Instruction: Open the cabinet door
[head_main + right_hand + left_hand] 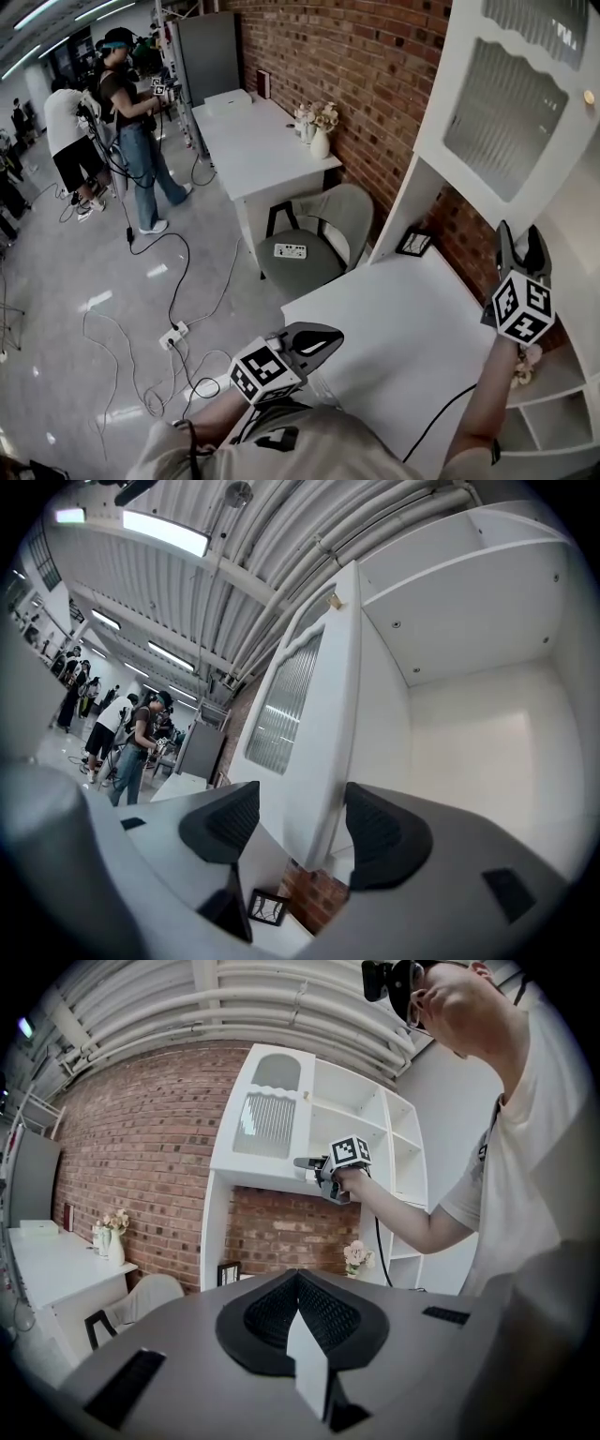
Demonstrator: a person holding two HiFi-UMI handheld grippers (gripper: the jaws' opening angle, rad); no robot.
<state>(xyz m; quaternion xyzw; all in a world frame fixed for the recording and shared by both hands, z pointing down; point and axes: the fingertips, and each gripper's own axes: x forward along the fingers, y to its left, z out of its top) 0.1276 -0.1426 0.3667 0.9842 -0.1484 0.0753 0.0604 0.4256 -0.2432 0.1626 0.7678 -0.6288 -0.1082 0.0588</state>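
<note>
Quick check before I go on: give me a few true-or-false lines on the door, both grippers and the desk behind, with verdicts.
1. The door's edge lies between the right gripper's jaws. True.
2. Those jaws are shut together. False: they stand apart.
3. The left gripper holds the frame. False: it is shut and empty; the frame stands on the counter.
4. A vase of flowers stands on the desk. True.

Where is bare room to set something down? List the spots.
The white counter is bare between the picture frame and the flowers. The compartment behind the open door is bare too. Crowded: the door's edge, straddled by the right tool.
</note>
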